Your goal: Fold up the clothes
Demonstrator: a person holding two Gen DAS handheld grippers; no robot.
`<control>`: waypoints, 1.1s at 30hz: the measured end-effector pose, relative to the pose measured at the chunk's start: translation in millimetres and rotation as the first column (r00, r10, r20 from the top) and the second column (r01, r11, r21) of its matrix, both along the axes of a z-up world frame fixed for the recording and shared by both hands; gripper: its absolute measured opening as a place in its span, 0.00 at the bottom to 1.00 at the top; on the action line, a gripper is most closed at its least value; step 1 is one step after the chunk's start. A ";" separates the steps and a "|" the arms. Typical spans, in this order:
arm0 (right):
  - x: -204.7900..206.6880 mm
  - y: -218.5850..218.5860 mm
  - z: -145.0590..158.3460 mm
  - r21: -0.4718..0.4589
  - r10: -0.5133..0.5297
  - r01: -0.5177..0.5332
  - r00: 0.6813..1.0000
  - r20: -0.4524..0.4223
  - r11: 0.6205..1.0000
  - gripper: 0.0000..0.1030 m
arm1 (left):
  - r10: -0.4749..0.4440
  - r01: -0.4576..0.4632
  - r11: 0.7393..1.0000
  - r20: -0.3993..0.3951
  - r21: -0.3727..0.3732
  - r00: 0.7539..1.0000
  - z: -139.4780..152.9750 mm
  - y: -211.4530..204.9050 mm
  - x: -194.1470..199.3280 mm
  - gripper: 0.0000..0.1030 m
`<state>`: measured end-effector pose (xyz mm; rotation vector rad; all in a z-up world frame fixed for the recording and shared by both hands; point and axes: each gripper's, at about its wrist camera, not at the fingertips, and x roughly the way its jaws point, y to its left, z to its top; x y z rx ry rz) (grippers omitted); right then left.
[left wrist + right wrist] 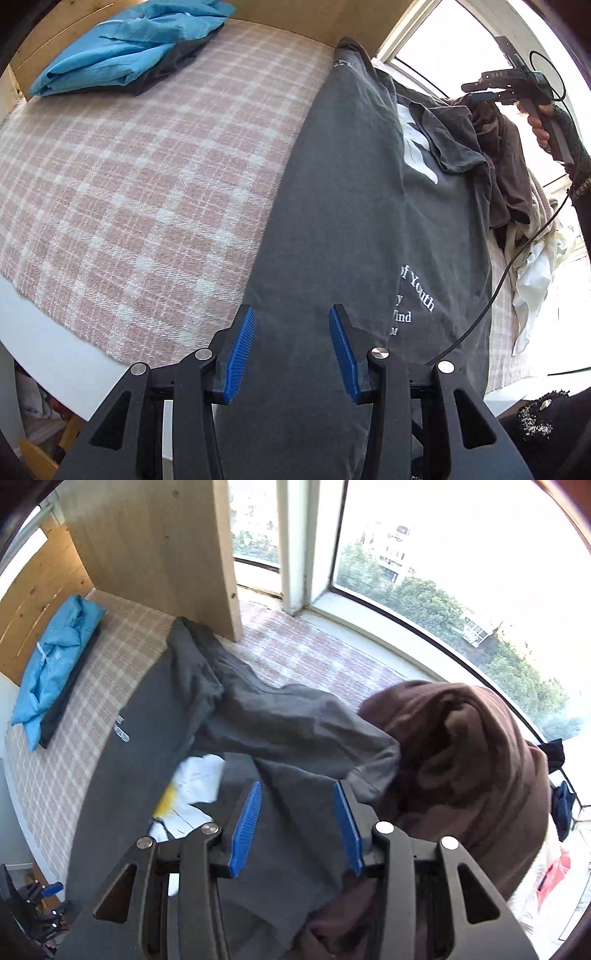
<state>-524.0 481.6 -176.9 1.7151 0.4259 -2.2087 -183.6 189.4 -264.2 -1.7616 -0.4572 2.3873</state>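
A dark grey T-shirt (pixel 332 206) with white lettering lies lengthwise on the pink plaid blanket (pixel 129 177), its left part folded over the middle. My left gripper (pixel 292 310) hangs open just above the shirt's near hem, with nothing between its blue pads. In the right wrist view the shirt (pixel 155 716) shows a white and yellow print, and one sleeve (pixel 295 720) stretches towards a brown garment (pixel 461 760). My right gripper (pixel 297 786) is open above that sleeve area and grips nothing. From the left wrist view, the right gripper (pixel 491 96) appears raised over the sleeve, held by a hand.
A folded blue garment (pixel 129 48) rests on a dark one at the far left corner. A wooden panel (pixel 155 546) stands behind the shirt, with large windows (pixel 443 572) beyond. White and pale clothes (pixel 535 273) are heaped at the right, and a black cable (pixel 491 295) crosses them.
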 end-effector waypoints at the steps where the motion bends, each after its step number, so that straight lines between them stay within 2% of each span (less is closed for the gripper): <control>1: 6.3 20.4 -4.7 -0.005 -0.027 0.027 0.999 0.018 1.000 0.40 | -0.034 0.034 0.999 -0.007 0.012 0.999 1.2 13.0 -2.5 0.39; 3: 18.9 61.2 -14.2 -0.015 -0.081 0.081 0.995 0.053 0.997 0.39 | -0.101 0.102 0.994 -0.020 0.027 0.995 2.8 38.2 -7.2 0.39; 4: 25.2 81.6 -18.9 -0.019 -0.107 0.109 0.992 0.071 0.994 0.34 | -0.128 0.129 0.991 -0.019 0.031 0.992 2.8 49.2 -9.5 0.39; 6: 35.7 94.1 -28.7 -0.068 -0.083 0.089 0.993 0.085 0.994 0.32 | -0.182 0.182 0.982 -0.019 0.039 0.983 2.8 71.2 -14.1 0.39; 9: 31.5 88.0 -47.6 -0.099 -0.097 0.108 0.989 0.115 0.989 0.32 | -0.259 0.260 0.964 -0.019 0.050 0.966 2.9 103.2 -20.8 0.39; 12: 17.3 73.1 -82.0 0.018 -0.089 0.088 0.987 0.135 0.996 0.31 | -0.296 0.297 0.954 -0.016 0.039 0.955 3.8 118.7 -25.3 0.39; 13: 14.7 74.9 -85.4 0.022 -0.098 0.096 0.986 0.136 0.995 0.31 | -0.297 0.297 0.954 -0.017 0.037 0.955 3.6 120.2 -27.0 0.39; 15: 11.2 83.0 -86.9 0.006 -0.123 0.123 0.984 0.133 0.992 0.28 | -0.277 0.277 0.961 -0.005 0.019 0.961 -1.3 117.8 -31.3 0.39; 17: 9.5 106.3 -82.7 -0.022 -0.160 0.165 0.977 0.140 0.986 0.21 | -0.256 0.256 0.967 0.007 0.002 0.967 -6.3 115.0 -35.6 0.39; 18: 10.3 120.1 -79.1 -0.016 -0.174 0.178 0.976 0.129 0.984 0.07 | -0.242 0.242 0.970 0.016 0.002 0.970 -9.4 111.7 -37.6 0.39; 19: 11.4 134.3 -75.2 -0.006 -0.189 0.191 0.975 0.113 0.982 0.02 | -0.235 0.235 0.972 0.022 0.000 0.972 -12.2 109.1 -38.8 0.39; 23: 19.1 184.5 -61.9 -0.019 -0.247 0.250 0.965 0.092 0.968 0.00 | -0.224 0.225 0.974 0.031 -0.004 0.974 -17.2 103.1 -40.5 0.39; 27: 26.9 205.0 -57.2 0.025 -0.226 0.225 0.972 0.067 0.974 0.00 | -0.234 0.234 0.972 0.033 -0.014 0.972 -16.0 103.9 -40.9 0.39; 30: 26.1 229.2 -51.8 -0.004 -0.260 0.261 0.963 0.076 0.965 0.00 | -0.228 0.228 0.974 0.036 -0.009 0.973 -15.5 102.5 -43.0 0.39; 33: 35.5 224.3 -42.5 0.005 -0.272 0.272 0.960 0.067 0.962 0.00 | -0.222 0.222 0.975 0.027 -0.009 0.975 -12.6 99.7 -42.2 0.39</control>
